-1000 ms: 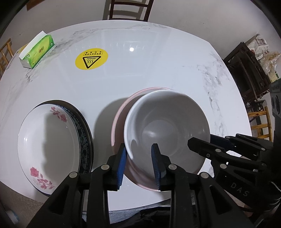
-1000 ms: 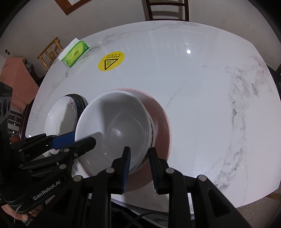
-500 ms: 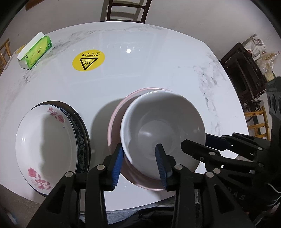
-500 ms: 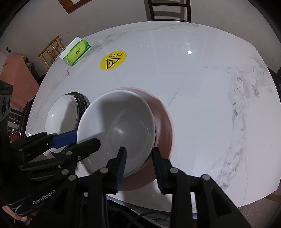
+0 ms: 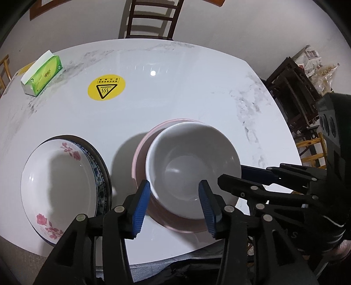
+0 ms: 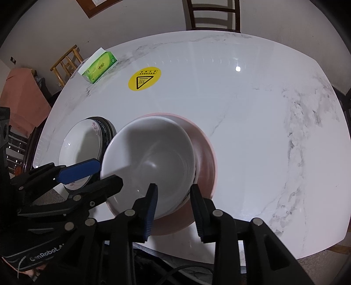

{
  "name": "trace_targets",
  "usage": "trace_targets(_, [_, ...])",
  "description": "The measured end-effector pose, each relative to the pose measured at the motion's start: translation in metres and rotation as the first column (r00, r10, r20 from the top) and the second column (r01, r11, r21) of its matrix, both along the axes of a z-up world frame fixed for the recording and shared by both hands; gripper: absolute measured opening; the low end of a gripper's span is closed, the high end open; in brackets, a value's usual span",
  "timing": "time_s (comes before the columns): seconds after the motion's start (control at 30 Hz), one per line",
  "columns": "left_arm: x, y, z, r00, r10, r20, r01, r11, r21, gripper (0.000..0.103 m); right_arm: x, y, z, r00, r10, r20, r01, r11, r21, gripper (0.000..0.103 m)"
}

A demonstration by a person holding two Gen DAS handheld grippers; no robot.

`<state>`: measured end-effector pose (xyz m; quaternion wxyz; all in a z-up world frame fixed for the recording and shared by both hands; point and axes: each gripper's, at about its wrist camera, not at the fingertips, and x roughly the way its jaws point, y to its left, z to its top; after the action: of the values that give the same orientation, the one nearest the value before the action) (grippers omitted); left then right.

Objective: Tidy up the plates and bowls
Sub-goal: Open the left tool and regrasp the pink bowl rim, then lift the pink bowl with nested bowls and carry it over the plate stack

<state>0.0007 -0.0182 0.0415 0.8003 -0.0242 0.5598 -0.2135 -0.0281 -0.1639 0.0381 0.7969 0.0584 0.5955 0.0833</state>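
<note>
So I've got both claws parked at the near edge of the marble table (image 5: 197, 98), right over the bowl stack. The white bowl (image 5: 193, 166) sits nested inside the pink bowl (image 5: 140, 153), upright, near the table's front edge. My left gripper (image 5: 174, 205) has its blue pads spread wide, one on each side of the white bowl's near rim, not pinching anything as far as I can see. My right gripper (image 6: 173, 202) is spread too, straddling the near rim of that same bowl, with the pink one showing under it. Just to the left of the stack there's the floral plate (image 5: 59, 188) with pink roses, lying on top of a dark blue-patterned plate (image 5: 102, 173) whose rim peeks out on the right side. Farther back on the table there's a yellow hot-surface sticker (image 5: 106, 88) and a green tissue box (image 5: 42, 75) near the far-left edge, plus a wooden chair (image 5: 151, 19) behind the table.
</note>
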Motion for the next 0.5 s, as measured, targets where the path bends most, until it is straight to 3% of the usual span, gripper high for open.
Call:
trace_targets(0.2, [-0.004,0.009,0.003,1.0,0.021,0.001,-0.021,1.0,-0.014,0.043,-0.004,-0.001,0.007,1.0,0.017,0.01,-0.017,1.0,-0.008,0.032])
trace_targets(0.33, [-0.003,0.023,0.005,0.998,0.062,-0.008,-0.062,0.998,-0.022,0.043,-0.007,-0.002,0.015,0.999,0.024,0.028,-0.024,1.0,0.012,0.04])
trace_targets(0.5, [0.0,0.042,0.002,0.992,0.124,-0.033,-0.125,0.992,-0.035,0.043,-0.011,-0.007,0.022,0.999,0.022,0.041,-0.023,0.999,0.041,0.041])
